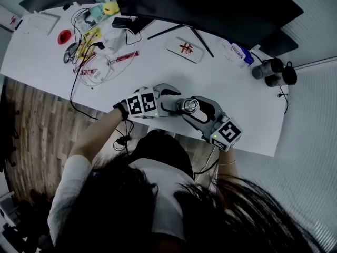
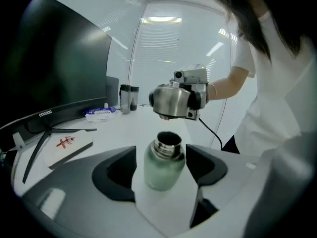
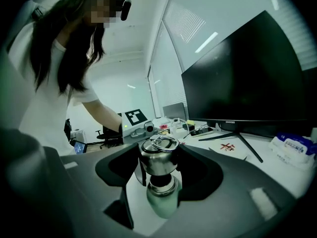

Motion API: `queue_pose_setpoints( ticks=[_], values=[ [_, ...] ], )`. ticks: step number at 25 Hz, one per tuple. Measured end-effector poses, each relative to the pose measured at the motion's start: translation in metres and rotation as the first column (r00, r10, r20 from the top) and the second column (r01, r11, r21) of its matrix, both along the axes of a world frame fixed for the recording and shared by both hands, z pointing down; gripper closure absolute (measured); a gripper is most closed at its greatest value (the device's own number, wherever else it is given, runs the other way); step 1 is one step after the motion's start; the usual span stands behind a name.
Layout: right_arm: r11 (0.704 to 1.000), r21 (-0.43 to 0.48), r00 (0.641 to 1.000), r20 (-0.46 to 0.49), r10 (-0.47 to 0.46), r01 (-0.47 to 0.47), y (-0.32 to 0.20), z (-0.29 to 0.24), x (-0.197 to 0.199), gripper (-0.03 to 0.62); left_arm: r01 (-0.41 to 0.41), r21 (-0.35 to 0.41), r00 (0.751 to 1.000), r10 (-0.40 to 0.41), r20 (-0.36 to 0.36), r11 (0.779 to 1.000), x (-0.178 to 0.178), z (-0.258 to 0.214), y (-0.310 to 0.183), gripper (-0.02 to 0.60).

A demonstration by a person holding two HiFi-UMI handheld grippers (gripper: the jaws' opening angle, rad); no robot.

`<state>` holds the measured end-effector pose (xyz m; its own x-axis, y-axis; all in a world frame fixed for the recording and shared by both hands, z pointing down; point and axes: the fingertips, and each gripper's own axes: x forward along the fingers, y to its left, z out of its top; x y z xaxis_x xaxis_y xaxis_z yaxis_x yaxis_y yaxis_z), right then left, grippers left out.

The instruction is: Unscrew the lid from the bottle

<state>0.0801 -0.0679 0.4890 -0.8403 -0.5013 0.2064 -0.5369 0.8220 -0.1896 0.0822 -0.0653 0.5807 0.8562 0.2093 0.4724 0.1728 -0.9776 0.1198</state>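
I see the bottle (image 2: 163,165), frosted green with a steel neck, standing upright on the white table (image 1: 221,83) near its front edge. Its long axis is vertical and its open mouth points straight up.

The steel lid (image 2: 171,102) is off. It hangs above the mouth with a clear gap of air between them. It is upright too, ring handle on top and underside facing down at the bottle.

In the left gripper view the bottle sits between the fingers (image 2: 116,175) of my left gripper (image 2: 161,170), about midway along them. They are drawn in close around the green body and seem to clasp it. On one side I can see only a thin sliver between pad and glass.

In the right gripper view the lid sits between the fingers (image 3: 198,175) of my right gripper (image 3: 158,167), which press on its two sides and carry it. The bottle's neck shows directly below the lid.

In the head view the two grippers meet from left and right over the bottle, and a dark monitor (image 1: 210,9) stands at the back of the table
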Motion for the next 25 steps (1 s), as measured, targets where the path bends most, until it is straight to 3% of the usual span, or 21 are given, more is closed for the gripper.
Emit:
queue_pose_setpoints(
  ticks=[9,15,19,22,25],
  values=[
    [0.986,0.085,0.990,0.024,0.140,-0.142,-0.004,-0.057,0.016,0.350,0.124,0.062,0.987,-0.116,-0.114,0.990,0.003,-0.067,-0.023,0.222],
    [0.941,0.162,0.955,0.043,0.293,-0.296,-0.009,-0.102,0.037,0.350,0.223,0.063,0.953,-0.203,-0.226,0.973,0.005,-0.123,-0.030,0.222],
    [0.880,0.193,0.901,0.089,0.425,-0.435,-0.009,-0.130,0.055,0.350,0.322,0.032,0.900,-0.295,-0.321,0.946,0.005,-0.159,-0.036,0.225],
    [0.824,0.208,0.850,0.120,0.513,-0.527,-0.009,-0.145,0.066,0.351,0.409,-0.002,0.841,-0.377,-0.387,0.913,0.003,-0.183,-0.043,0.236],
    [0.765,0.229,0.798,0.136,0.587,-0.601,-0.008,-0.152,0.077,0.350,0.482,0.006,0.802,-0.438,-0.406,0.876,0.001,-0.196,-0.049,0.256]
  ],
)
